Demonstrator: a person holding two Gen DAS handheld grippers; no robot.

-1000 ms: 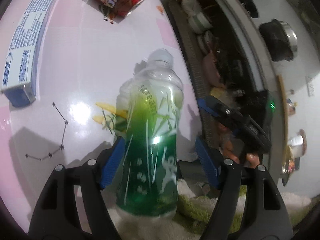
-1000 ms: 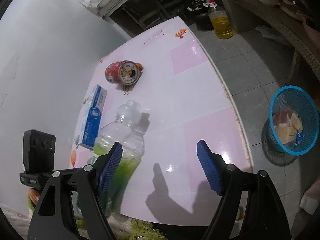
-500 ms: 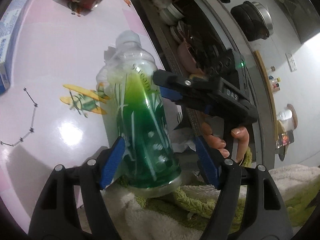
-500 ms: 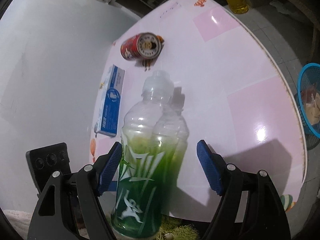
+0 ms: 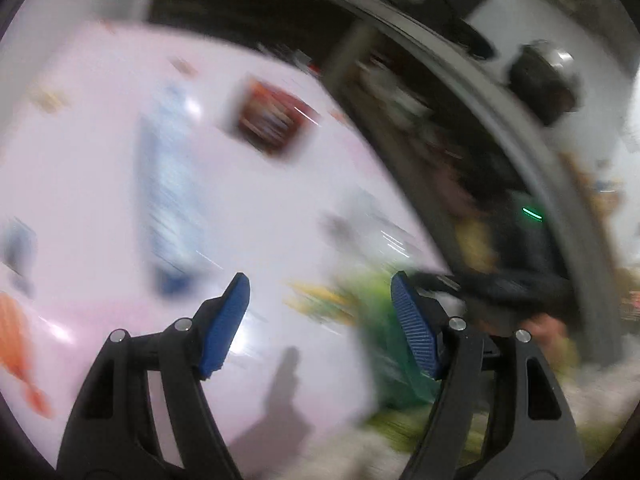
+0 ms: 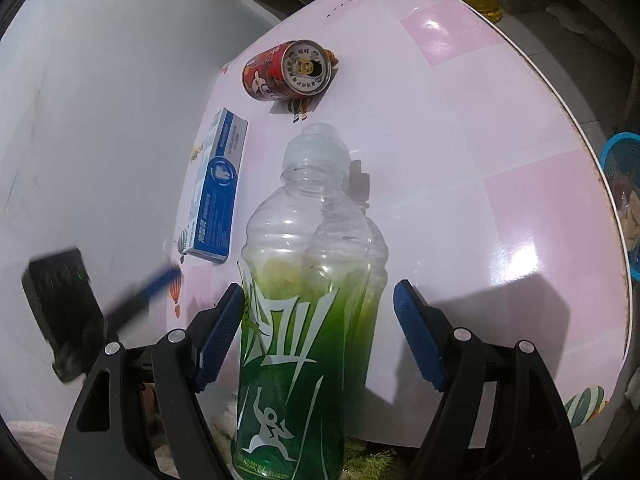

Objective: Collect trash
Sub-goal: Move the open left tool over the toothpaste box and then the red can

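A clear plastic bottle point(image 6: 296, 320) with a green label and green drink stands upright at the near edge of the pink table point(image 6: 480, 140). My right gripper point(image 6: 318, 292) is open around it: the left pad sits close to the label and the right pad stands clear of it. My left gripper point(image 5: 320, 284) is open with nothing between its fingers. In its blurred view the bottle point(image 5: 384, 344) is a green smear behind its right finger. From the right wrist view one blurred blue finger point(image 6: 148, 292) of the left gripper shows left of the bottle.
A red can point(image 6: 286, 70) lies on its side farther back on the table, and a blue and white box point(image 6: 218, 188) lies left of the bottle. A blue basket point(image 6: 624, 160) with trash stands on the floor at the right. Green towel point(image 6: 372, 460) lies under the bottle's base.
My left gripper has swung up and to the left, off the bottle that stood between its fingers. My right gripper has closed in until the bottle stands between its open fingers.
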